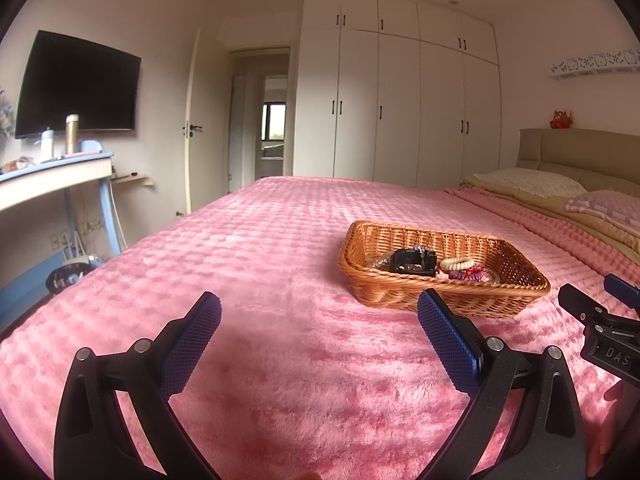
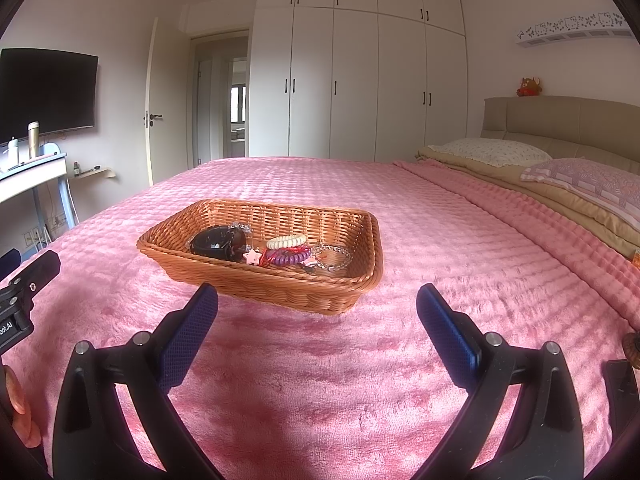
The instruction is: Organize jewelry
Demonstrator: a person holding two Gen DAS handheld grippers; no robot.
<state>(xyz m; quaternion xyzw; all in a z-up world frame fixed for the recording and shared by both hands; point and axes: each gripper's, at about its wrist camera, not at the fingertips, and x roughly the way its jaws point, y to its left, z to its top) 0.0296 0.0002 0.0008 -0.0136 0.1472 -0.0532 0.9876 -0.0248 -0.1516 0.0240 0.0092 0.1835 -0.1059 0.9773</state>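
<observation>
I read "DAS" on the right tongs (image 1: pixel 610 334) body in my left view. My right view shows "oot.AI", cut off, on the left tongs (image 2: pixel 16 300).

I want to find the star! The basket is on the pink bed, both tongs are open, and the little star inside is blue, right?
Almost. The star is pink, not blue; the right wrist view shows it among the hair ties. The rest holds: the basket sits on the pink bed, and the left tongs and right tongs are both open.
</observation>
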